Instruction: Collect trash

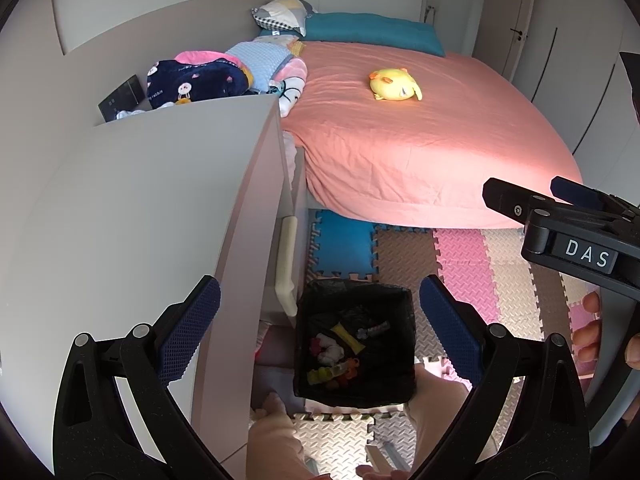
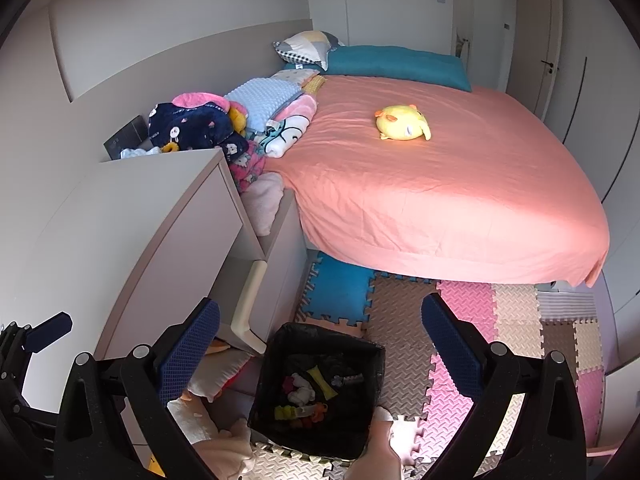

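A black-lined trash bin [image 1: 404, 344] stands on the foam floor mat, directly below both grippers; it also shows in the right wrist view [image 2: 372, 400]. Inside lie several small pieces of trash [image 1: 336, 356], white, yellow, pink and orange. My left gripper [image 1: 320, 328] is open and empty above the bin. My right gripper [image 2: 320, 352] is open and empty above the bin too. The right gripper also shows at the right edge of the left wrist view [image 1: 540, 196], and the left gripper at the left edge of the right wrist view [image 2: 44, 332].
A white cabinet [image 1: 140, 220] stands left of the bin. A bed with a pink sheet [image 1: 420, 132] holds a yellow plush toy [image 1: 394, 84] and piled blankets [image 1: 224, 72]. Colored foam tiles [image 1: 460, 264] cover the floor. The person's legs [image 1: 276, 440] flank the bin.
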